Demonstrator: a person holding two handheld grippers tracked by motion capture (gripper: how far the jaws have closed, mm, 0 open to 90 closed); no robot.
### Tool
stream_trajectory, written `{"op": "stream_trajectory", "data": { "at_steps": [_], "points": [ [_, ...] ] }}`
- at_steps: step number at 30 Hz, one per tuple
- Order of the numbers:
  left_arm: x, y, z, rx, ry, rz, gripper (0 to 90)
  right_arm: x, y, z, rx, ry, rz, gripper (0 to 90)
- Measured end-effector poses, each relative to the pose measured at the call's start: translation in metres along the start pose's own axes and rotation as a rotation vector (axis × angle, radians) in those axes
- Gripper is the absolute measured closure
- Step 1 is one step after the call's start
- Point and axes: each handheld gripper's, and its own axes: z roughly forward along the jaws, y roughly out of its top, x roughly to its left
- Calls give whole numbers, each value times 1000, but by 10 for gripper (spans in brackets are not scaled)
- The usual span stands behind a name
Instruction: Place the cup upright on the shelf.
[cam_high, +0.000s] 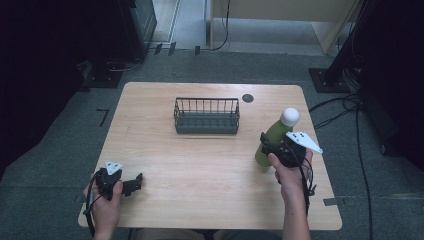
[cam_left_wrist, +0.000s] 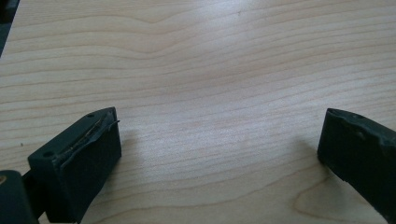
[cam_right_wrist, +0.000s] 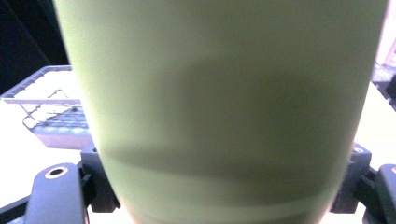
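Observation:
An olive-green bottle (cam_high: 272, 139) with a white cap stands near the right edge of the wooden table (cam_high: 200, 165). My right gripper (cam_high: 267, 146) is shut on its lower body from the near side. In the right gripper view the bottle (cam_right_wrist: 224, 93) sits between both jaws of my right gripper (cam_right_wrist: 224, 186), pressed on each side. My left gripper (cam_high: 134, 183) rests low at the table's near left corner. Its jaws stand wide apart in the left gripper view (cam_left_wrist: 219, 149), with bare wood between them.
A dark wire basket (cam_high: 206, 116) sits at the middle back of the table and appears to the left behind the bottle in the right gripper view (cam_right_wrist: 51, 116). A small black disc (cam_high: 247, 98) lies behind it. Cables and stands surround the table on the floor.

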Motion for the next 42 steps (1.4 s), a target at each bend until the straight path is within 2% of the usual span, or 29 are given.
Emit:
{"op": "stream_trajectory", "data": {
  "at_steps": [4, 5, 6, 7, 9, 18, 19, 20, 27, 28, 34, 42],
  "points": [
    [0, 0, 0, 0, 0, 0, 0, 15, 11, 1, 1, 29, -26, 198],
    [0, 0, 0, 0, 0, 0, 1, 15, 11, 1, 1, 29, -26, 198],
    [0, 0, 0, 0, 0, 0, 0, 23, 16, 3, 2, 47, -32, 198],
    [0, 0, 0, 0, 0, -1, 0, 23, 16, 3, 2, 47, -32, 198],
    [0, 0, 0, -1, 0, 0, 1, 37, 24, 9, 3, 69, -50, 198],
    [0, 0, 0, 0, 0, 0, 0, 70, 46, 27, 4, 116, -74, 199],
    [0, 0, 0, 0, 0, 0, 0, 70, 46, 27, 4, 116, -74, 199],
    [0, 0, 0, 0, -1, 0, 0, 77, 51, 32, 2, 129, -79, 199],
    [0, 0, 0, 0, 0, 0, 0, 95, 65, 43, -3, 155, -88, 199],
    [0, 0, 0, 0, 0, 0, 0, 101, 70, 47, -3, 163, -93, 199],
    [0, 0, 0, 0, 0, -1, 1, 117, 88, 57, -9, 177, -106, 199],
    [0, 0, 0, 0, 0, 0, 1, 128, 108, 71, -21, 178, -125, 200]
  ]
}}
